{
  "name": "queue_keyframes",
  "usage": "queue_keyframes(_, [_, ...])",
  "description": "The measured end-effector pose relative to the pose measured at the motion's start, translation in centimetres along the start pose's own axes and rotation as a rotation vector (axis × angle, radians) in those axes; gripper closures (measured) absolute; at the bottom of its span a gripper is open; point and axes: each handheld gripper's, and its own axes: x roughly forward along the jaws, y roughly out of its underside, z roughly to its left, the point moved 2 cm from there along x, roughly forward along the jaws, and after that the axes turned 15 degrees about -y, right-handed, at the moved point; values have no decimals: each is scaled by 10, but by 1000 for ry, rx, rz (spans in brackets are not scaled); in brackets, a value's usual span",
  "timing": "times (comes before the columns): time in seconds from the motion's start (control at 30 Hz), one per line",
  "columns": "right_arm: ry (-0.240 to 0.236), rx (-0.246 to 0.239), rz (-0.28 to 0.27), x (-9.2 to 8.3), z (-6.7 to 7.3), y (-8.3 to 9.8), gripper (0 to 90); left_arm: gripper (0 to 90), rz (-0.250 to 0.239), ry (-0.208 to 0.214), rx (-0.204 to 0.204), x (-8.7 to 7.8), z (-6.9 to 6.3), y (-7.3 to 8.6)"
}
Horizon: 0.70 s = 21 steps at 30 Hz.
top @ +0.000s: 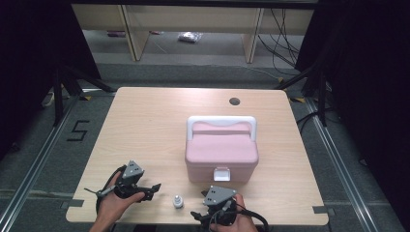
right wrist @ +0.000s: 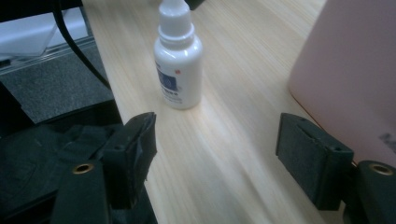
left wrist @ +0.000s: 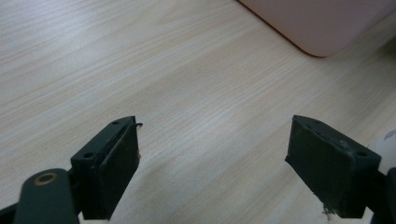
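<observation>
A pink box (top: 221, 150) with a white handle (top: 221, 121) and a white front latch (top: 222, 173) stands shut at the middle right of the table. A small white dropper bottle (top: 178, 201) stands upright near the front edge. In the right gripper view the bottle (right wrist: 179, 65) is ahead and left of the open right gripper (right wrist: 215, 149), and the box wall (right wrist: 350, 79) is at the right. In the high view my right gripper (top: 199, 204) is just right of the bottle. Left of the bottle my left gripper (top: 151, 191) is open over bare wood (left wrist: 212, 163).
The wooden table (top: 145, 125) has a round cable hole (top: 234, 101) at its back right. Its front edge (right wrist: 105, 93) runs close to the bottle, with dark floor beyond. Black stands flank the table on both sides.
</observation>
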Motion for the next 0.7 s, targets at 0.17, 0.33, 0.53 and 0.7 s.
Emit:
queue_keyframes(0.17, [-11,-20,3,8,2,-6,311,161,-6,-1,-7,0,-1,0])
queue_keyframes(0.33, [-23,-36,3,16,6,-15,337,161,-9,-3,-4,-1,-1,0])
queue_keyframes(0.53, [-19,-70,25,29,6,-21,361,161,-9,-1,1,-1,-1,1])
queue_keyframes(0.7, [-7,-95,44,35,5,-24,382,161,-7,0,5,-1,-1,1])
